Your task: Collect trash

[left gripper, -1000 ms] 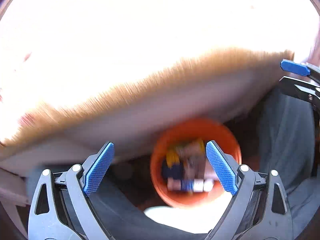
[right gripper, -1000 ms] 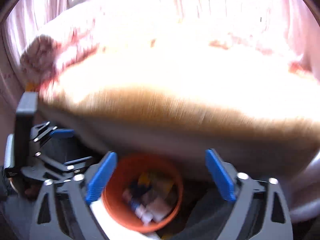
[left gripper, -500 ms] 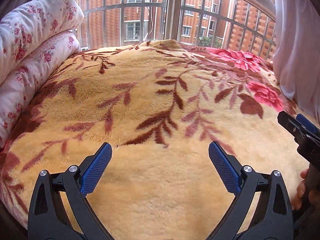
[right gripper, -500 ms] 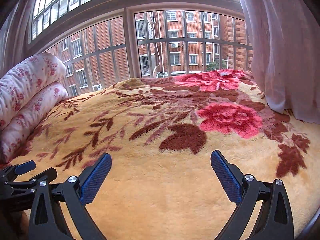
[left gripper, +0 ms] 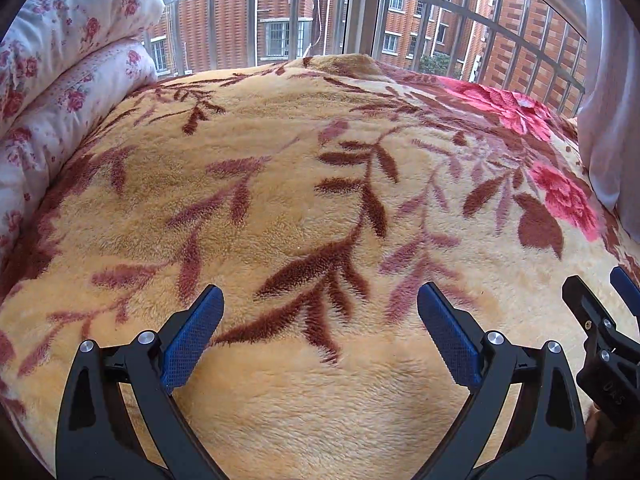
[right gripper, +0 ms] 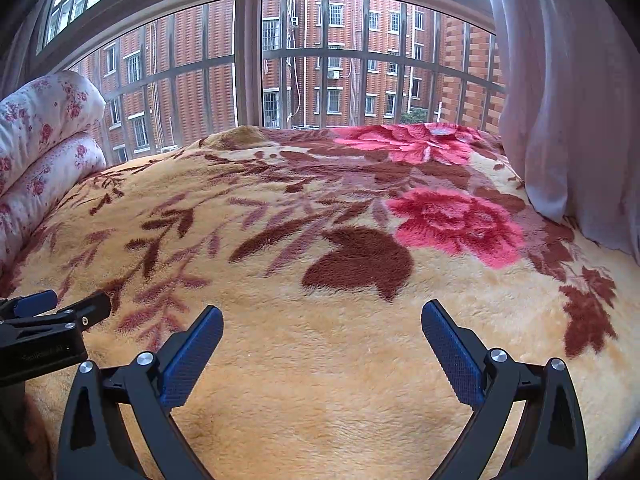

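My left gripper (left gripper: 320,328) is open and empty, held low over a tan plush blanket (left gripper: 300,200) with brown leaves and red flowers. My right gripper (right gripper: 322,340) is also open and empty over the same blanket (right gripper: 320,360). The right gripper shows at the right edge of the left wrist view (left gripper: 604,320), and the left gripper at the left edge of the right wrist view (right gripper: 48,316). No trash and no bin show in either view.
Rolled floral bedding (left gripper: 68,60) lies at the blanket's left end, also in the right wrist view (right gripper: 40,140). A barred window (right gripper: 248,60) stands behind the bed. A pale curtain (right gripper: 568,100) hangs at the right.
A second ago both grippers pointed down at an orange bin with trash beside the bed. Both have swung up to face the blanket and have since edged slightly forward.
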The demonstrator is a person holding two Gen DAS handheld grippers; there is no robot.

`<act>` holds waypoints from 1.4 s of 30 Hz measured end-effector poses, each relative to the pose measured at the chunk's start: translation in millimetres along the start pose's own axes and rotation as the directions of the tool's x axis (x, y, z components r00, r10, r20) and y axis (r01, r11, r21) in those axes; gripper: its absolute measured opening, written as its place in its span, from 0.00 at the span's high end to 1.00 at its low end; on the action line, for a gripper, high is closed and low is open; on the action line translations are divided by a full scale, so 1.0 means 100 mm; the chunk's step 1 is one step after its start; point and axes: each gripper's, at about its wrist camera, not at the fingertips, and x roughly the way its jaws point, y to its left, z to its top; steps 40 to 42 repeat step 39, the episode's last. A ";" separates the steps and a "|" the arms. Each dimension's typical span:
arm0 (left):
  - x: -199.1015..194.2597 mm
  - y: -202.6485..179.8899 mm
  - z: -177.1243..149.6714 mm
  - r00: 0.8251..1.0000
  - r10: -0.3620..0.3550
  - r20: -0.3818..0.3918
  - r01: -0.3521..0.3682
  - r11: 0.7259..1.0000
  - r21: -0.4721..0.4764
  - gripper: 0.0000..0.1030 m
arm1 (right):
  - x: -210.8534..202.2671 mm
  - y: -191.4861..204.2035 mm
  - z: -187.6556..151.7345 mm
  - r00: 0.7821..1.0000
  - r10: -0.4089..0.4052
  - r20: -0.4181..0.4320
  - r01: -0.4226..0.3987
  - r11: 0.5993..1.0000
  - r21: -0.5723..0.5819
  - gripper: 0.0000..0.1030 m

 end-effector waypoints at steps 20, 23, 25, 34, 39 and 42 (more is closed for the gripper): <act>-0.01 0.00 -0.01 1.000 0.003 0.010 -0.003 1.000 0.014 0.08 | 0.04 -0.05 -0.02 1.000 0.005 -0.023 -0.004 1.000 0.025 0.05; 0.00 0.01 -0.01 1.000 -0.003 0.005 0.003 1.000 0.008 0.08 | 0.05 -0.05 -0.02 1.000 0.007 -0.027 -0.006 1.000 0.028 0.05; 0.01 0.02 -0.01 1.000 -0.014 0.003 0.014 1.000 0.002 0.08 | 0.05 -0.05 -0.02 1.000 0.008 -0.030 -0.007 1.000 0.028 0.05; -0.01 0.08 -0.01 1.000 -0.022 0.014 0.022 0.999 -0.041 0.08 | 0.06 -0.05 -0.02 0.999 0.009 -0.034 -0.008 0.999 0.031 0.05; -0.01 0.08 -0.01 1.000 -0.021 0.013 0.022 0.999 -0.044 0.08 | 0.07 -0.05 -0.03 0.999 0.009 -0.037 -0.008 0.999 0.033 0.05; -0.01 0.08 -0.01 1.000 -0.021 0.013 0.022 0.999 -0.044 0.08 | 0.07 -0.05 -0.03 0.999 0.009 -0.037 -0.008 0.999 0.033 0.05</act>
